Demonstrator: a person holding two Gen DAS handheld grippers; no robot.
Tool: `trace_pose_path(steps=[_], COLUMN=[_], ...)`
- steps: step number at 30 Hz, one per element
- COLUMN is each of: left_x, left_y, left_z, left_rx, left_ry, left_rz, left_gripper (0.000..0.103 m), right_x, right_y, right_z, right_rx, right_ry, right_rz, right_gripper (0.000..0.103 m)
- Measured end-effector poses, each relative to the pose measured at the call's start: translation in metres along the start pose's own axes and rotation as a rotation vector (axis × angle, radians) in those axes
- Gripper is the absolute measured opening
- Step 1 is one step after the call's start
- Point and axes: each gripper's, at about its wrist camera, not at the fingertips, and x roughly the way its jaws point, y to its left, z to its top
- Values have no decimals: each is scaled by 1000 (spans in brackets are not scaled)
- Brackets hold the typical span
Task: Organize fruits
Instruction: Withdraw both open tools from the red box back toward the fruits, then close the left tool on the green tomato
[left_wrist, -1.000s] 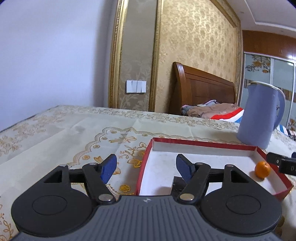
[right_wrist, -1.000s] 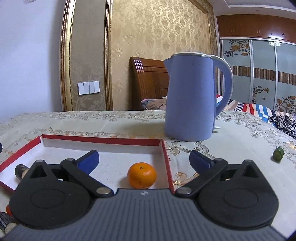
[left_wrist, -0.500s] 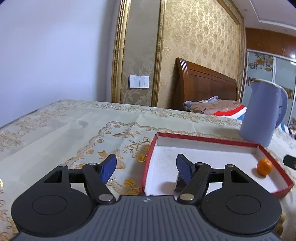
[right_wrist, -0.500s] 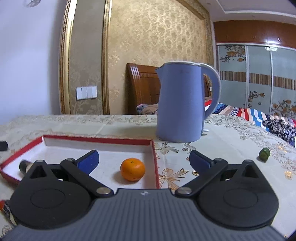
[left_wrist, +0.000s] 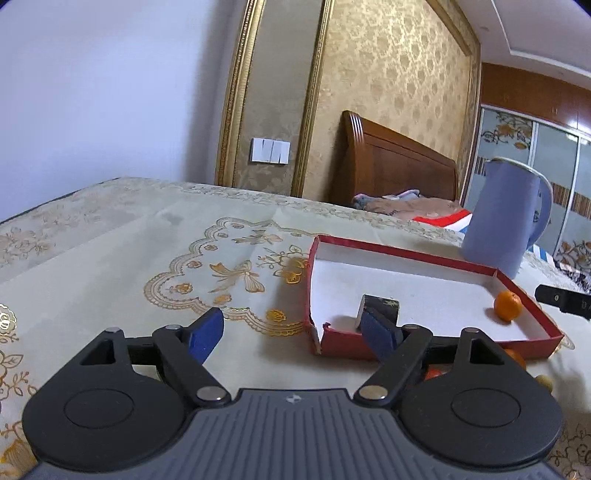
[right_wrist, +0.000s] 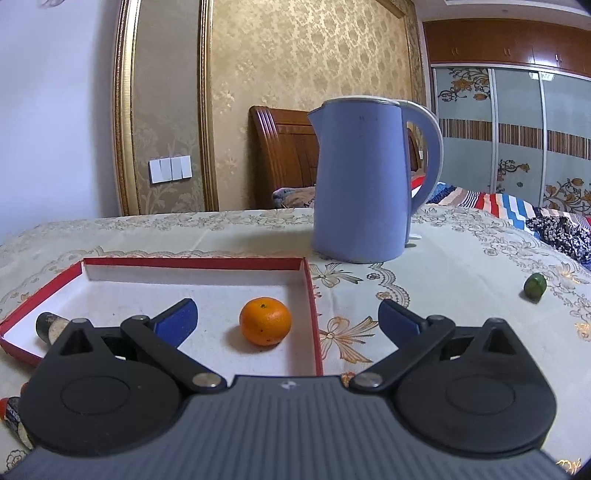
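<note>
Both grippers have pulled back and up, so more of the red box shows now. The left gripper (left_wrist: 291, 332) has its fingers spread wide and holds nothing. The right gripper (right_wrist: 286, 317) is spread wide too, and empty. Just past its fingers sits the orange (right_wrist: 265, 321), inside the red box (right_wrist: 192, 263), close to the right wall. It looks small, round and light, so it may roll. Squeeze it gently across its middle. A green fruit (right_wrist: 535, 287) lies far right on the tabletop (right_wrist: 461, 266), near the blue kettle (right_wrist: 360, 181).
</note>
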Motion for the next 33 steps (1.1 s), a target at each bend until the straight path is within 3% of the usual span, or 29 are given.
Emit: trace_pose_path(steps=[5,9,12,20,28,32,33], left_x=[2,-14,-30,-33,-16,-13,-13], left_y=[3,9,4,-23,-20,-18,-18], left_z=[1,-1,-7,-24,-23,-23,-23], left_rx=[-8,-21,26,195,184,175,177], left_ry=[47,109,110,129,201,221,225], left_rz=[7,-70,-92,-37,1,-14,-18], left_gripper=[82,82,82,82,81,71,64], right_x=[0,3,4,5,6,7,7], right_y=[1,1,0,3,2,3,3], right_z=[0,0,0,-2,-2,-3,-3], right_rx=[-3,2,7,-9,-8,-7,-8], right_ry=[4,23,28,33,44,47,49], right_rz=[-4,-10,-10,-9,-10,-11,-13], right_gripper=[103,103,103,103,103,103,103])
